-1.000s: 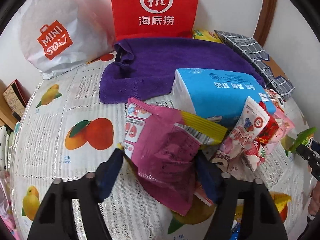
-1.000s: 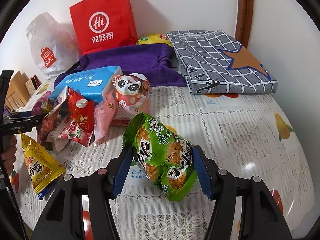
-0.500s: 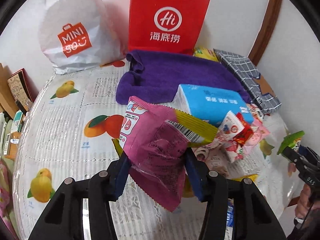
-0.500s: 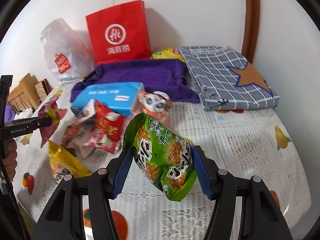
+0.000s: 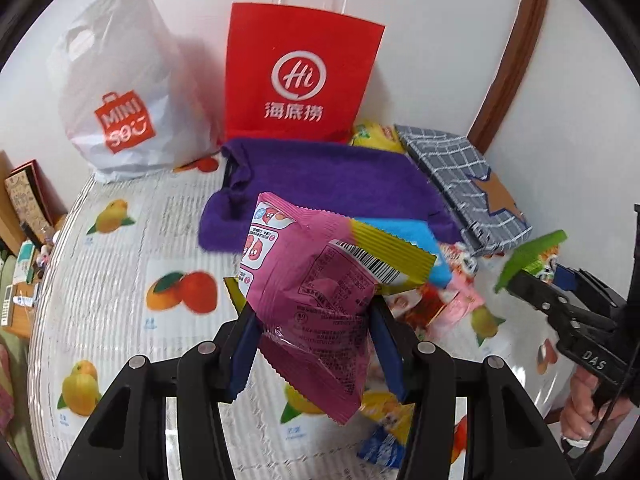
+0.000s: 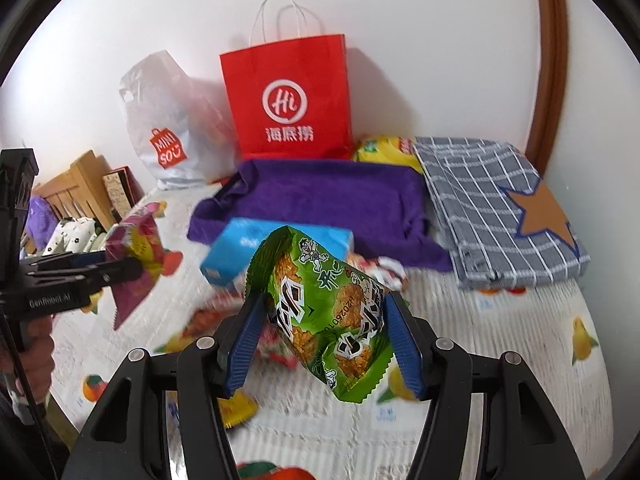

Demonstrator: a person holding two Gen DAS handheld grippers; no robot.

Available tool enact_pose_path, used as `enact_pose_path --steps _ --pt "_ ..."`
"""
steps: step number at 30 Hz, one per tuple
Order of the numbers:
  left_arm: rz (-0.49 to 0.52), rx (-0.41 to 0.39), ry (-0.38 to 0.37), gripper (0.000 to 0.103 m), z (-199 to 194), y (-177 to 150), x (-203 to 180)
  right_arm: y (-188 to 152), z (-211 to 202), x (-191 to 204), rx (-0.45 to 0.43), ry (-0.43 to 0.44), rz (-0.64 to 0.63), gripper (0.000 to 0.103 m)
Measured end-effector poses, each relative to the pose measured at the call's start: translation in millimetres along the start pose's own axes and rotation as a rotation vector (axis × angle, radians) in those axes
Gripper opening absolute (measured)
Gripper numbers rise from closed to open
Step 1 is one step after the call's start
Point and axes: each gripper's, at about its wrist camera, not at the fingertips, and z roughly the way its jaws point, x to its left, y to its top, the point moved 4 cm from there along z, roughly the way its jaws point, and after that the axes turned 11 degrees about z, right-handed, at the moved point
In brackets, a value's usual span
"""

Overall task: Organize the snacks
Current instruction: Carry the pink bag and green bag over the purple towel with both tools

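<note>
Now, going from left to right: a white plastic shopping bag (image 5: pixel 120 92) stands at the far left against the wall, and a red paper bag (image 5: pixel 296 76) stands just beside it; a purple towel (image 5: pixel 332 188) lies in front of the red bag on the fruit-print tablecloth (image 5: pixel 100 280); my left gripper (image 5: pixel 312 344) is closed on a pink snack packet (image 5: pixel 316 312), held in the air above the cloth; a blue box (image 6: pixel 244 252) and a loose heap of other snacks sit on the table between my two grippers; my right gripper (image 6: pixel 324 340) is closed on a green snack packet (image 6: pixel 324 308), also lifted clear of the table; a grey checked cloth (image 6: pixel 496 208) lies folded at the far right. To do this step well, I judge I should keep both grips firm but gentle so the soft packets neither slip nor crush; carry them level, well apart from each other; and set each down flat in its chosen spot, which I cannot tell from here.
</note>
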Motion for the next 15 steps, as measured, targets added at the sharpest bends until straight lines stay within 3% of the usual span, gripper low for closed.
enact_pose_path --steps 15 --pt "0.028 -0.045 0.032 0.05 13.5 96.4 19.7 113.8 26.9 21.5 -0.088 0.004 -0.05 0.06"
